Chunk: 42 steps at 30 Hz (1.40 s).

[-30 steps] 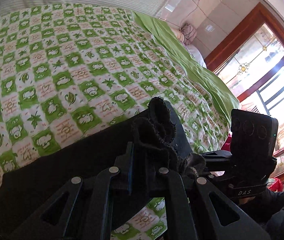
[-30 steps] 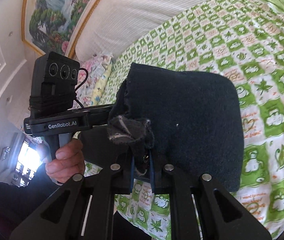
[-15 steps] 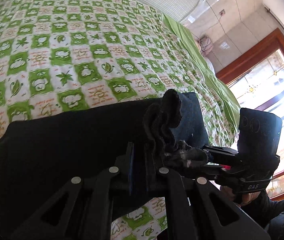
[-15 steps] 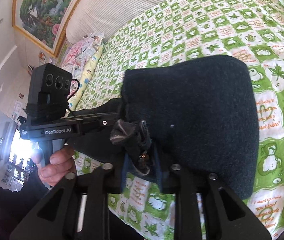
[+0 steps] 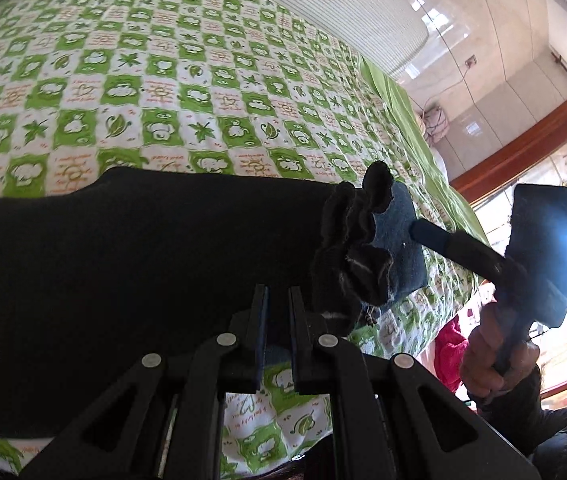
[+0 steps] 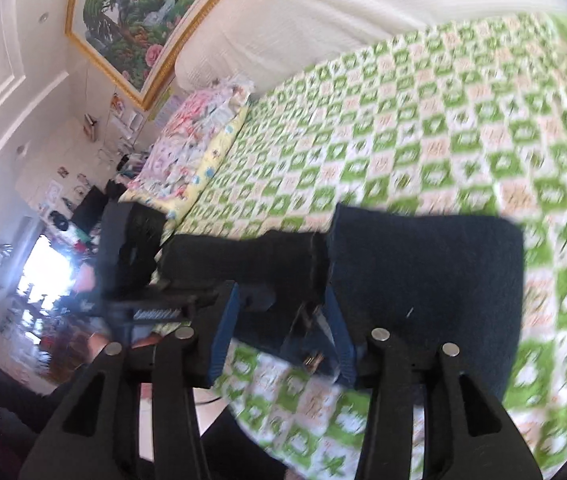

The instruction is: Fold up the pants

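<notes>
Dark navy pants (image 5: 143, 256) lie folded across the near edge of a green-and-white checked bedspread (image 5: 163, 92). My left gripper (image 5: 277, 312) has its jaws a narrow gap apart, with the pants' edge just ahead of them and a bunched waistband (image 5: 351, 252) to the right. My right gripper (image 6: 283, 320) is open, its jaws wide apart over the pants (image 6: 423, 280) near the bed edge. The right gripper also shows in the left wrist view (image 5: 435, 240), and the left gripper shows blurred in the right wrist view (image 6: 131, 248).
A white striped headboard (image 6: 363, 12) runs along the far side. Floral pillows (image 6: 195, 136) lie at the bed's left end. A framed painting (image 6: 135, 12) hangs above. A wood-framed window (image 5: 523, 168) is at the right.
My right gripper opened and let go of the bunched pants. My left gripper's jaws parted slightly. The pants dropped flat onto the bedspread, and both grippers drew back toward the bed edge.
</notes>
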### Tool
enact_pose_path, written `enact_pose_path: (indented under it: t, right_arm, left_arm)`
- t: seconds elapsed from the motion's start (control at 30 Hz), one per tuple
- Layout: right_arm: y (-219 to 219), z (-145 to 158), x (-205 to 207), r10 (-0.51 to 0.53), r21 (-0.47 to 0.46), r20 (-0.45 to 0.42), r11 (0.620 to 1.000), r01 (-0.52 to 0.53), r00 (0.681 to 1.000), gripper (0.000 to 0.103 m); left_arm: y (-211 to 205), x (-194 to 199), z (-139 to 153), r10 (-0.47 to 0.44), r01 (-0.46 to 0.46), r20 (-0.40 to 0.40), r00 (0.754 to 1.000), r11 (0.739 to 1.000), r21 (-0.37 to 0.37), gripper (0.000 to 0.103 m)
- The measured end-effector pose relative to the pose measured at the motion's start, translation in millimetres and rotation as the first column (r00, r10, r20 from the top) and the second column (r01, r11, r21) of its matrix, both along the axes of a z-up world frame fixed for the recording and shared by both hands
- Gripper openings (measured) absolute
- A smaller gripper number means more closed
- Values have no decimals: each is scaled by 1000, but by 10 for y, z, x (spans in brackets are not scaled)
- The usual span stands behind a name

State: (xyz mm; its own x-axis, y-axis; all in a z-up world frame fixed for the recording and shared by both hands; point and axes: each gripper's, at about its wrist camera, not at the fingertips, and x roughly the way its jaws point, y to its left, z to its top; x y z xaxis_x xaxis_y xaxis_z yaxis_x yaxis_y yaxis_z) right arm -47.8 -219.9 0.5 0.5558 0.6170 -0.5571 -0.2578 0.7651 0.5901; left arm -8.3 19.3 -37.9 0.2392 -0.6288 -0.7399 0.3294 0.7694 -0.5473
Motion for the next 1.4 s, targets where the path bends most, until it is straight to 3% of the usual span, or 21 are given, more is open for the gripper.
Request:
enact_pose_path:
  t: [0.13,0.27,0.5,0.7,0.9,1.4]
  right_arm:
    - [-125,-163,169,-47,6,-46,999,48,998,46]
    - [-53,-432,316,-31,-31,-136,999,27,990,46]
    - [420,-158,447,111,-61,-63,992,-115,992,47]
    - [872,34,697,222,-73,-20,972,-223,975,47]
    - [1287,93,820,319,-101,-9,943,-318,948,47]
    - [2265,-7,1266,515,-159,-78,838,-521,853,47]
  left_arm:
    - [171,-128,-1,46,-46,-6,999,999,4,7]
    - [387,-251,27,115,-115,-1,993,993,25,7]
    - [925,-473,114,283,-283,4,959,959,20,9]
    - [1316,-593,163,393,-393,9,920,919,28,9]
    - [1772,-691,179,501,-501,6,865,865,11,9]
    - [2491,-801,17,660,-661,-46,750,750,-7,11]
